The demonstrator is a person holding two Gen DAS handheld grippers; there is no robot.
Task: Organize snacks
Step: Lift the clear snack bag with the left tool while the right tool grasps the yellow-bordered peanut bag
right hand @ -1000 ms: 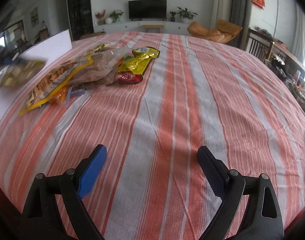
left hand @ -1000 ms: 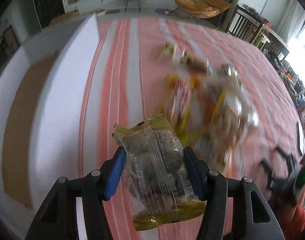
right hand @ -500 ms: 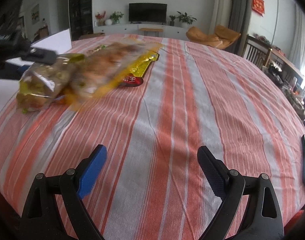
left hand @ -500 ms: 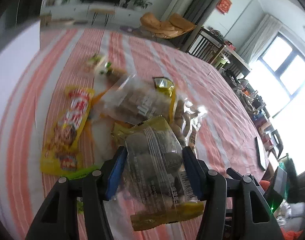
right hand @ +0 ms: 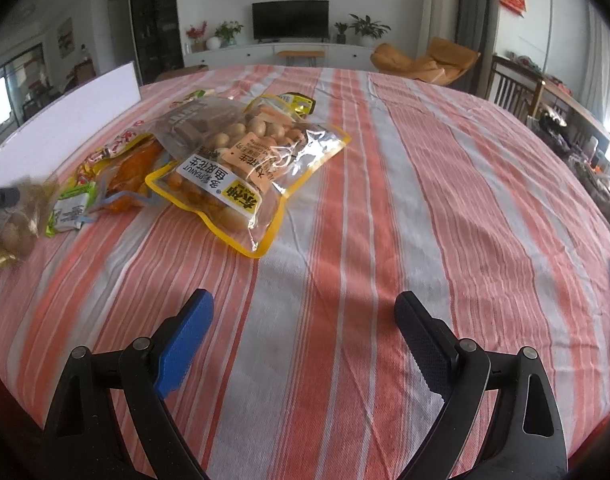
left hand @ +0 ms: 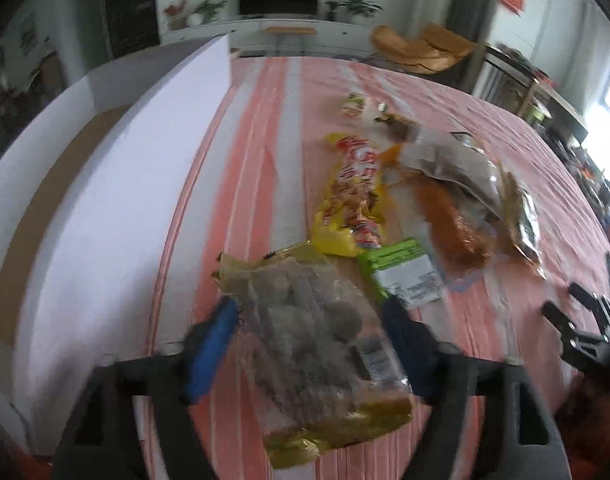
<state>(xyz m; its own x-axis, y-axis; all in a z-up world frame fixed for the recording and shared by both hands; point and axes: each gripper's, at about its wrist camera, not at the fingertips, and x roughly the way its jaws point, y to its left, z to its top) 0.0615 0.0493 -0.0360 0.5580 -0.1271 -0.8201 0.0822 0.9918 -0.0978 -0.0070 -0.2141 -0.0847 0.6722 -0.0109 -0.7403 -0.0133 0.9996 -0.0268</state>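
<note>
The left gripper [left hand: 309, 332] squeezes a snack bag [left hand: 317, 344] above the table [right hand: 425, 184] near the white box [left hand: 117, 200], while the right gripper [right hand: 305, 320] hangs wide open.

Left gripper [left hand: 311, 344]: black plastic scissor-style arms, blurred; one finger pad blue, the other dark navy. Right gripper [right hand: 305, 338]: same black arms with triangular cut-outs, round silver screws at the pivots; near pad bright blue and ribbed, far pad black, fine-textured, serrated along its lower edge. No skin or sleeve discernible
</note>
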